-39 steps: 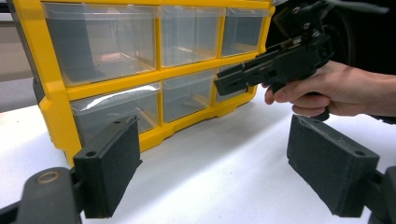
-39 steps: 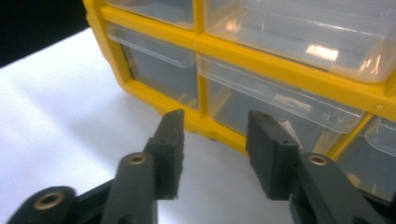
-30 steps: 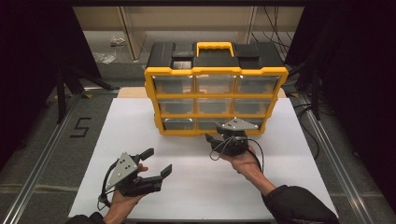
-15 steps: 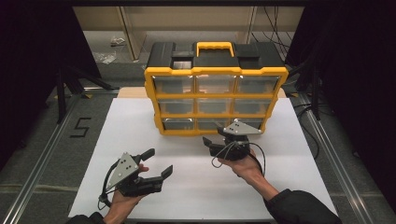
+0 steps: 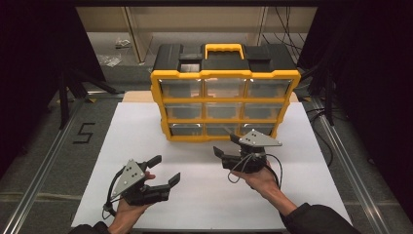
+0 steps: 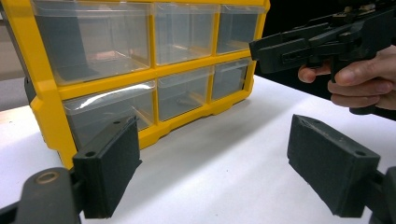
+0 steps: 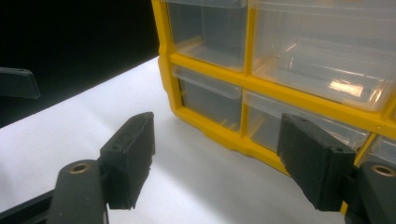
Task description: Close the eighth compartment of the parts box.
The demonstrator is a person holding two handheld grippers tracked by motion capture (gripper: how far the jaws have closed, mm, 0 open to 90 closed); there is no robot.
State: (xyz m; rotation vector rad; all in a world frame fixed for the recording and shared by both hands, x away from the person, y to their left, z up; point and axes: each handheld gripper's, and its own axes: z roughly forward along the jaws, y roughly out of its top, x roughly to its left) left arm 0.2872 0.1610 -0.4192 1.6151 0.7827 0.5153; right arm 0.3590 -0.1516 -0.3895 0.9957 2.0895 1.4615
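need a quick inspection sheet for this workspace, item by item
surface: white board on the table, bare around the job's things.
job's things: yellow drawer organiser upright at the board's far side, clear drawers all shut, black top with yellow handle.
clutter: nothing seen on the board.
grippers: left tool open, empty, low over the near left of the board; right tool empty, jaws just been opening, right by the bottom drawer row.
cables: one cable trails from each tool; more cables behind the organiser.
surroundings: grey floor, a painted 5, small scraps far left, dark sides.
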